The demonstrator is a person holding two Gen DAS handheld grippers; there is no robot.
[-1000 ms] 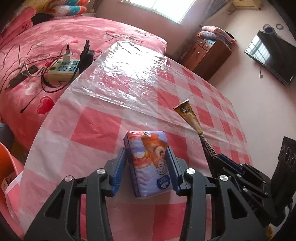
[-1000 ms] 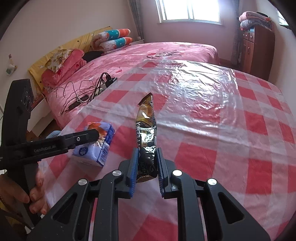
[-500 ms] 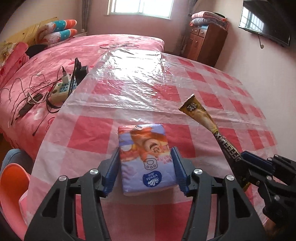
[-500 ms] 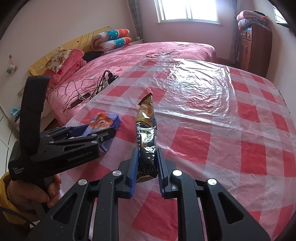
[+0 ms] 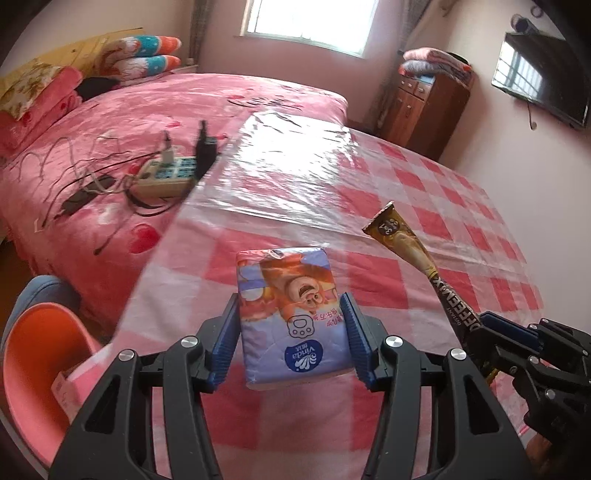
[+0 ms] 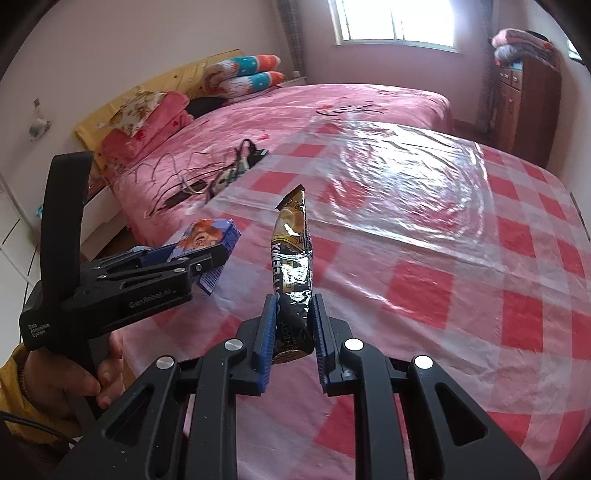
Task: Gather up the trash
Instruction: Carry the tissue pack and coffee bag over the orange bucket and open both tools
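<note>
Closest in, on the left: gripping a tissue pack [image 5: 288, 280] with the left tongs [image 5: 290, 302], blue pads pressed on its two long sides, after just easing the jaws a little wider around it. Holding it printed face up, lifted clear of the surface [image 6: 443, 295]. Wrapped around the handle of those tongs, seen from the right wrist: a hand [image 6: 62, 373] in a yellow sleeve.

Just beside, on the right: pinching a crumpled gold-and-black sachet [image 6: 291, 251] in the right tongs [image 6: 294, 301], clamped tight on its lower end, torn top pointing up and away, also off the surface.

Below and beyond: pink-and-white checked cloth under clear plastic. Left of it, low down, an orange chair [image 5: 44, 350]. Farther, a pink bed [image 5: 184, 110] with a power strip [image 5: 166, 177] and tangled cables. Farthest, a wooden cabinet [image 5: 424, 107], a wall television [image 5: 539, 81] and a bright window [image 5: 306, 22].
</note>
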